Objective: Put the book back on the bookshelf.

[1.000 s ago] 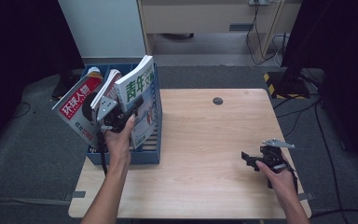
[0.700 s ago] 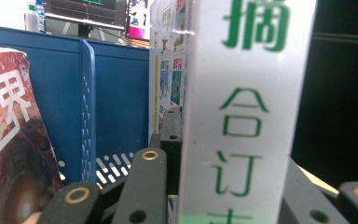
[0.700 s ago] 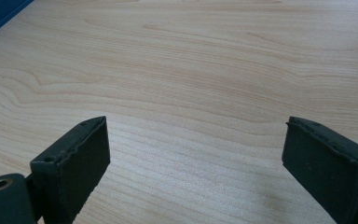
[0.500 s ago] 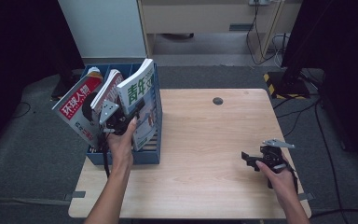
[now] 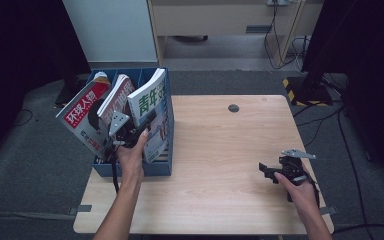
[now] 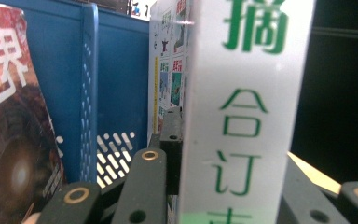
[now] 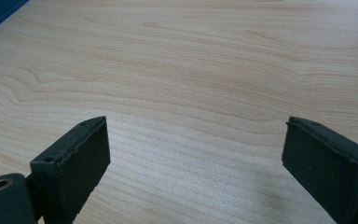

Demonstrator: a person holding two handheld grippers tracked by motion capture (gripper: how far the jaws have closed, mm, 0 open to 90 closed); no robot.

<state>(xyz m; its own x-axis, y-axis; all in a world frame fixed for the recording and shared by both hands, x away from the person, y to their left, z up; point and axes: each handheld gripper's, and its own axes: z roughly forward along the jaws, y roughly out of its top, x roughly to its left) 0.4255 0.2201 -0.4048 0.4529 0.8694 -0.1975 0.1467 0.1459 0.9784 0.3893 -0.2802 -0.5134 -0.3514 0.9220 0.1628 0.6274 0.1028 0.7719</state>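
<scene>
Resting low at the near right of the desk (image 5: 220, 150), the right gripper (image 5: 269, 171) sits in the person's right hand (image 5: 300, 192), its jaws spread wide apart with bare wood grain between them in the right gripper view. Nothing lies between those jaws.

Farther in and to the left, the left hand (image 5: 132, 157) holds the left gripper (image 5: 147, 120) up at the blue rack (image 5: 162, 167), which stands on the near left part of the desk. That gripper is clamped on the white magazine (image 5: 152, 107) with green lettering; in the left gripper view the magazine's spine (image 6: 242, 116) stands upright between the jaws. This magazine stands in the rack's rightmost slot, leaning slightly left.

Just left of it, another magazine (image 5: 117, 97) with a white and red cover leans in the middle slot. At the far left, a red-covered magazine (image 5: 82, 112) tilts outward over the rack's left edge.

Beyond, near the desk's far edge, a small dark round cap (image 5: 233, 108) sits in the wood.
</scene>
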